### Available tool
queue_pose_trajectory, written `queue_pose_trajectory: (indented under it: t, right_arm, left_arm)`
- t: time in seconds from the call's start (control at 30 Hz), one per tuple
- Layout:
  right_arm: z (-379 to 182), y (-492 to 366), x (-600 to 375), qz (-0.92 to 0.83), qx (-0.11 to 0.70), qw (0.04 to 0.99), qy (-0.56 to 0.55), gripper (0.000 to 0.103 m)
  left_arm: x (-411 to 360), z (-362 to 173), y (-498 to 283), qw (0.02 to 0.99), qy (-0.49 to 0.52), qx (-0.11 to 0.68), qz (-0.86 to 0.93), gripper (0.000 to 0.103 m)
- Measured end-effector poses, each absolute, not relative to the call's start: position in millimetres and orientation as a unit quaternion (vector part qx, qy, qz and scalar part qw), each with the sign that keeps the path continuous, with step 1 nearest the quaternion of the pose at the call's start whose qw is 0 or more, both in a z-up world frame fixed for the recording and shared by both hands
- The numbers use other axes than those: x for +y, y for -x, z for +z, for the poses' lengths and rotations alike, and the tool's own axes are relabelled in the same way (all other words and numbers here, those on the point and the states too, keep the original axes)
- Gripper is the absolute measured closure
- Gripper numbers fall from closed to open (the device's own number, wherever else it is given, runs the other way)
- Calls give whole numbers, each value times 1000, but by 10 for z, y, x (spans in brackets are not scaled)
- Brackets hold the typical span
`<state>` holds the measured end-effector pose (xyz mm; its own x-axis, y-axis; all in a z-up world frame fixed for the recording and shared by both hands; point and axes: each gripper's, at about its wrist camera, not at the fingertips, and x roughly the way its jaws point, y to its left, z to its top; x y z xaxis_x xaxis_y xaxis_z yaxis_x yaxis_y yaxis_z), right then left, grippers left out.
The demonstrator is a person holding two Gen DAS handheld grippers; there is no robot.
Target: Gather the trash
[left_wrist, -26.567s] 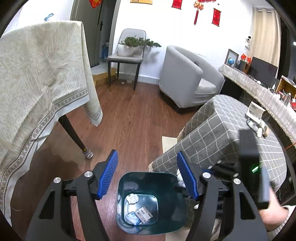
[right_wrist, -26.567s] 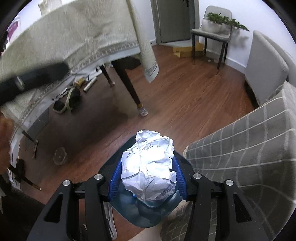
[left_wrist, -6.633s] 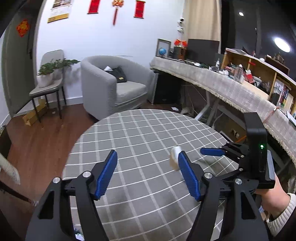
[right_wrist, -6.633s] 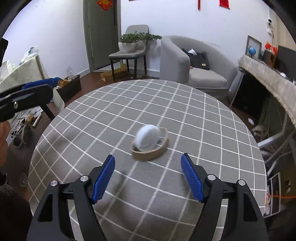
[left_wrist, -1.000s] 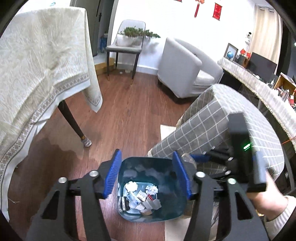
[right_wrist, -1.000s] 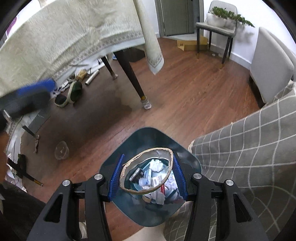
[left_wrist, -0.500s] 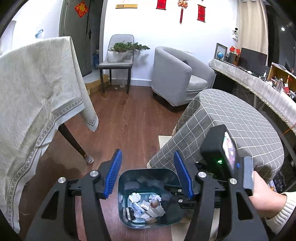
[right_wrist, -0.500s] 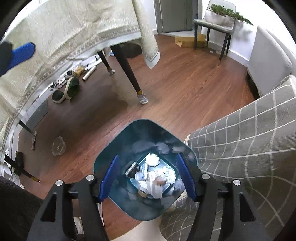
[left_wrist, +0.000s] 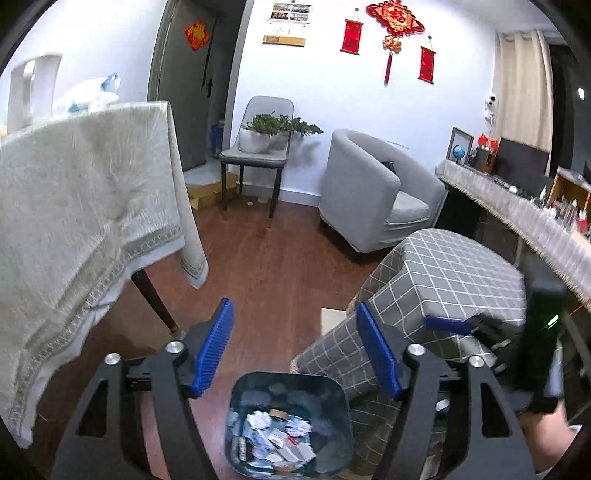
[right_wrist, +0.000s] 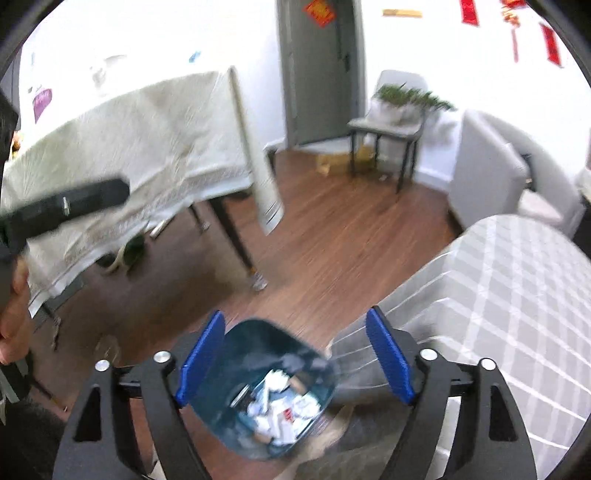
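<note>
**Trash lying in the bin, both jaws empty**

Trash (left_wrist: 275, 441) is lying heaped at the bottom of the dark teal bin (left_wrist: 242, 391): crumpled white paper, small printed packets and a brown-rimmed round piece near the top of the pile. I am seeing the bin standing on the wooden floor (left_wrist: 273, 273), right against the hanging edge of the grey checked cloth (left_wrist: 454, 273) that is covering the round tabletop.

I am holding the left gripper (left_wrist: 295, 354) above the bin, pointing down at an angle. Its jaws are opening and nothing is sitting between the blue pads (left_wrist: 216, 341). The right gripper (right_wrist: 295, 360) is hanging over the same bin from the other side, its jaws also opening, with only the bin and its contents showing in the gap. The right wrist view is blurring, so I cannot make out fine detail of the trash there.

Further out, a cream cloth (left_wrist: 85, 221) is draping over a second tabletop to the left of the bin. Beyond it I am seeing a grey chair (left_wrist: 258, 155) carrying a potted plant (left_wrist: 275, 127), a grey armchair (left_wrist: 373, 192) and red hangings (left_wrist: 391, 22) on the white wall.
</note>
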<state>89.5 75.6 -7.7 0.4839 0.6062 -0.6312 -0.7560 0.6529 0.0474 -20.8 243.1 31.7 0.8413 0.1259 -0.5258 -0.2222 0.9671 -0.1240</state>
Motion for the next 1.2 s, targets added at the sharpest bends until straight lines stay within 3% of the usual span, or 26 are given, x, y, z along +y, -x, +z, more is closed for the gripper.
queue_pose_trajectory:
  t: [0.1,0.4,0.63,1.2]
  right_arm:
    - [18,-934,539,369,294,872,125,22]
    - [172,-1033,-171,305,273,906,111,13]
    - [197,-996,-724,256,265,926,89,5]
    - [137,-647,-1656,279,276,919,29,4]
  left_arm:
    - [2346,336,175,955,86,265,99,13]
    - [2118,286,38,956,83,257,115,4]
    - [1952,228,32,956,73,253,126,3]
    - [1575,37,344,952,36,276,126,3]
